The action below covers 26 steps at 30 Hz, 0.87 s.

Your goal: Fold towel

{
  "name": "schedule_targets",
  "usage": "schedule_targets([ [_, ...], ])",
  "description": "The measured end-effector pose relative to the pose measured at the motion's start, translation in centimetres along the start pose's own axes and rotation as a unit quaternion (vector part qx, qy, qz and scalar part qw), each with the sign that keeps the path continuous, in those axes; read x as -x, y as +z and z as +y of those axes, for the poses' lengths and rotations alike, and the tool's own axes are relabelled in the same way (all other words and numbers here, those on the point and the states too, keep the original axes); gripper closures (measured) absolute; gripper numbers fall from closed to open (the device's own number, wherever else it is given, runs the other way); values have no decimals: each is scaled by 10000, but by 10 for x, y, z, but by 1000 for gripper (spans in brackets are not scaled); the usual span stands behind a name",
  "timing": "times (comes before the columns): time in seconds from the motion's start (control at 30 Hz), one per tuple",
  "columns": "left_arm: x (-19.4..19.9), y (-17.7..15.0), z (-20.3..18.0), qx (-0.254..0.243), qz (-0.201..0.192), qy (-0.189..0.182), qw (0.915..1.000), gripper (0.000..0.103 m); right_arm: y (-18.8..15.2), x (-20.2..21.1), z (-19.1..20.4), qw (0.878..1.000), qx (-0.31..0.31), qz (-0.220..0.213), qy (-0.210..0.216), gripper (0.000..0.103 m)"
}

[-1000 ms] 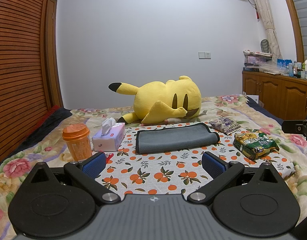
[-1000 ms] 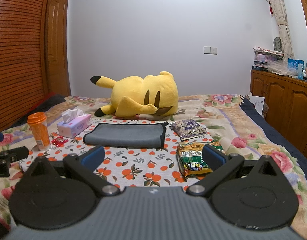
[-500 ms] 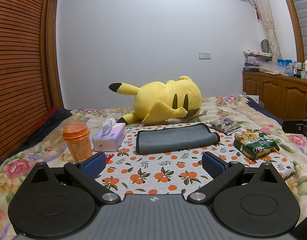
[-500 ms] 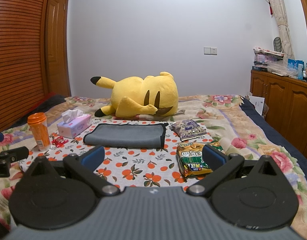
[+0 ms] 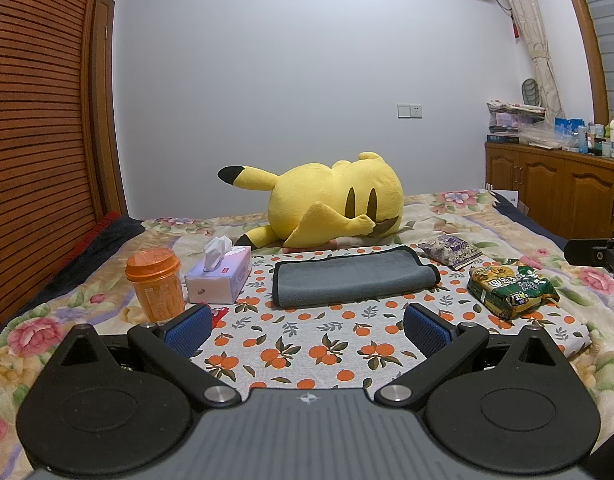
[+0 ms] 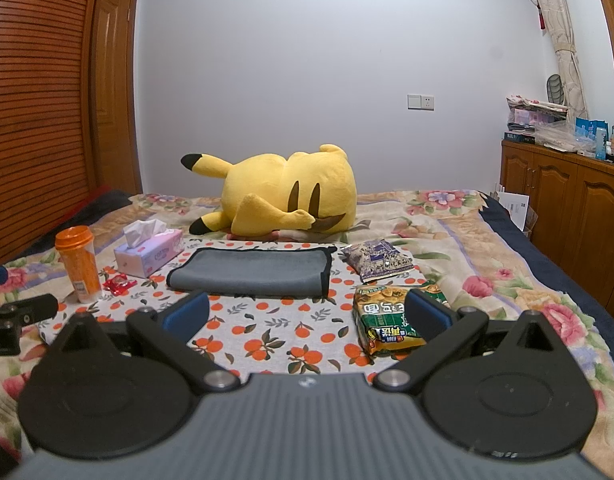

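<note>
Nothing has really moved since a second ago: both grippers hang in the same spot over the near end of the bed and the towel hasn't budged. The left gripper (image 5: 307, 326) has its blue-padded fingers spread wide with nothing between them, hovering above the orange-print cloth (image 5: 307, 344). Same deal with the right gripper (image 6: 307, 314): spread wide, holding nothing, its right finger sitting visually in front of the green noodle packet (image 6: 381, 320).

The gray towel (image 5: 353, 278) lies flat on the orange-print cloth in the middle of the bed (image 5: 459, 216), already folded over into a long rectangle with a dark edge trim, well ahead of both grippers and touching neither. From the right wrist view the gray towel (image 6: 251, 272) sits a bit left of centre.

Around it: a Pikachu plush (image 5: 331, 200) lying on its side just behind the towel, a tissue box (image 5: 221, 276) to the left of it, and an orange cup (image 5: 157, 284) left of that, with a small red wrapper (image 6: 117, 283) near the cup. To the right there's a purple snack bag (image 5: 451, 250) and the green noodle packet in front of that. A wooden cabinet (image 6: 567, 208) stands along the right wall.
</note>
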<state>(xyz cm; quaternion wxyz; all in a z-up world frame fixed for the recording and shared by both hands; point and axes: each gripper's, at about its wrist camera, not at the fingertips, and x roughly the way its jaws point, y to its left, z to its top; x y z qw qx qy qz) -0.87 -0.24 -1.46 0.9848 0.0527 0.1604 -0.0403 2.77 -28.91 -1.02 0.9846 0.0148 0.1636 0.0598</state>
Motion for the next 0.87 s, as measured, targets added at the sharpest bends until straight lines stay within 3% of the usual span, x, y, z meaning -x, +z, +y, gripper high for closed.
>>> schedule_targets([
  [0.87, 0, 0, 1, -3, -3, -2, 10000, 0, 0, 0, 0, 10000, 2, -3, 0, 0],
])
